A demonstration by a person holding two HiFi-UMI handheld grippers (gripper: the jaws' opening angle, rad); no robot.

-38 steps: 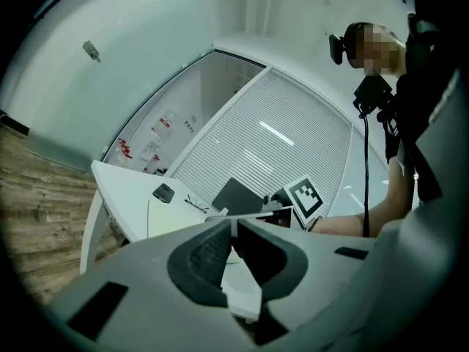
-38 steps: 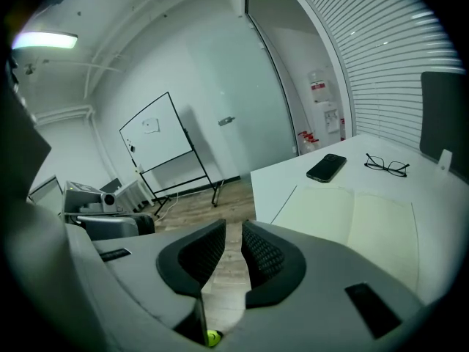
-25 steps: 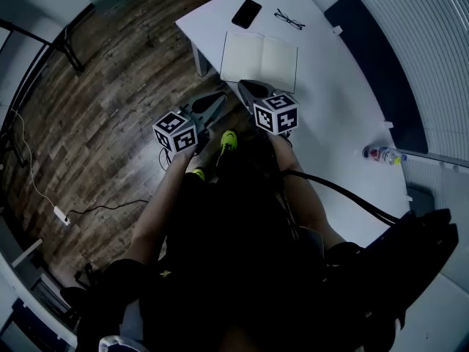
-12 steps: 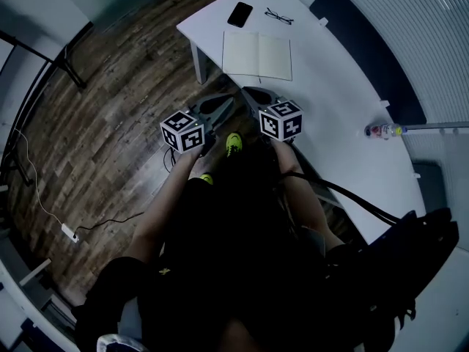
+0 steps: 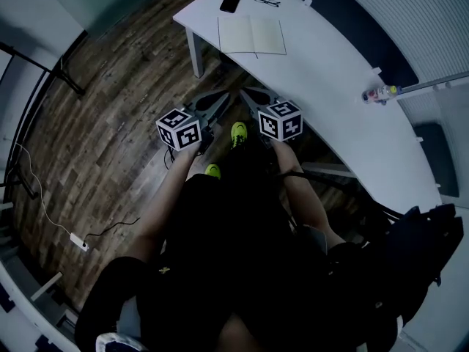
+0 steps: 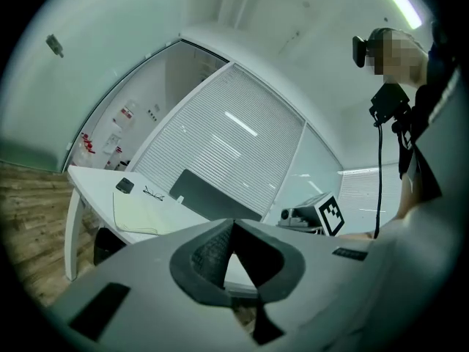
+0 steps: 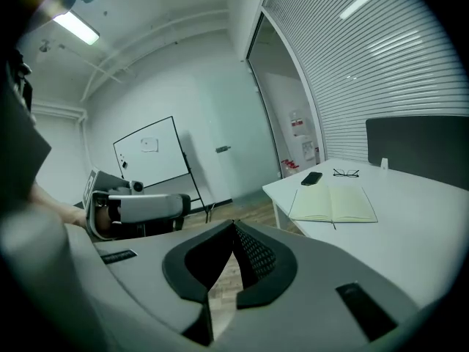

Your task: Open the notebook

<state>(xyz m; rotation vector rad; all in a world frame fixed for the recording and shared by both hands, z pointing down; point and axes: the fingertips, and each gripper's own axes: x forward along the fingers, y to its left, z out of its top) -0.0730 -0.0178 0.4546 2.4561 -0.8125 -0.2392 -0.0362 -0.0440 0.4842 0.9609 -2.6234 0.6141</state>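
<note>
In the head view, the notebook (image 5: 251,35) is lying open and flat at the top of the frame, a pale rectangle with a centre crease on the smooth, curved white table (image 5: 322,72). The left gripper (image 5: 218,100) and right gripper (image 5: 247,94) are hovering below it, over the wood-plank floor (image 5: 110,108). In the left gripper view, its ribbed dark pads (image 6: 212,251) are meeting with nothing between them. In the right gripper view, the textured pads (image 7: 253,251) are likewise pressing together, empty, with the notebook lying at centre right.
</note>
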